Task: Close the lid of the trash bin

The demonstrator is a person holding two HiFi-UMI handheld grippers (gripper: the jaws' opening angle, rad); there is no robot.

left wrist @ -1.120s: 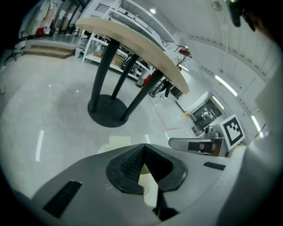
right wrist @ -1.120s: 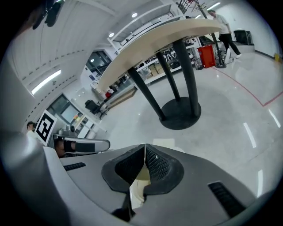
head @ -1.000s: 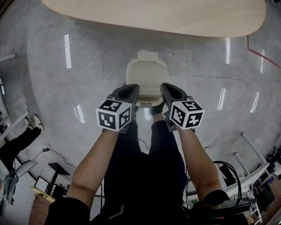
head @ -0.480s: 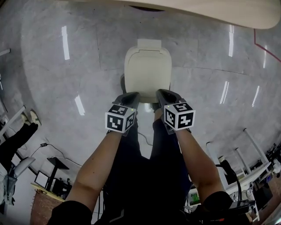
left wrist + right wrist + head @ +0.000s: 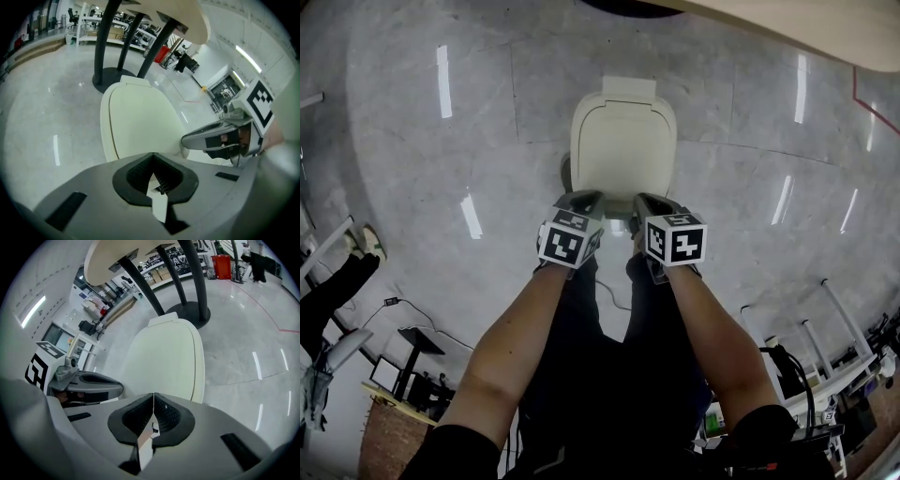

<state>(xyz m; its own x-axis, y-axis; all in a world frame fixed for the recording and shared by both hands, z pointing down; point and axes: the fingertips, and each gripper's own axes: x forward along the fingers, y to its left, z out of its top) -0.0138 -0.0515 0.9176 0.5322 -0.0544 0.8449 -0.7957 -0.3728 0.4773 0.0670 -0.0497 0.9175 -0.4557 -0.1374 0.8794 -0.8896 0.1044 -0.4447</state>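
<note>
Both my tools are pinched together on nothing: left gripper (image 5: 586, 200) and right gripper (image 5: 648, 202) side by side, tips pointing forward. Just ahead of and below them stands the trash bin (image 5: 104, 136). Its cream lid (image 5: 623, 141) lies flat on top, long axis running straight away from me, centred between the two tips — neither hand is nearer. I judge it already closed; the contents are hidden.
</note>
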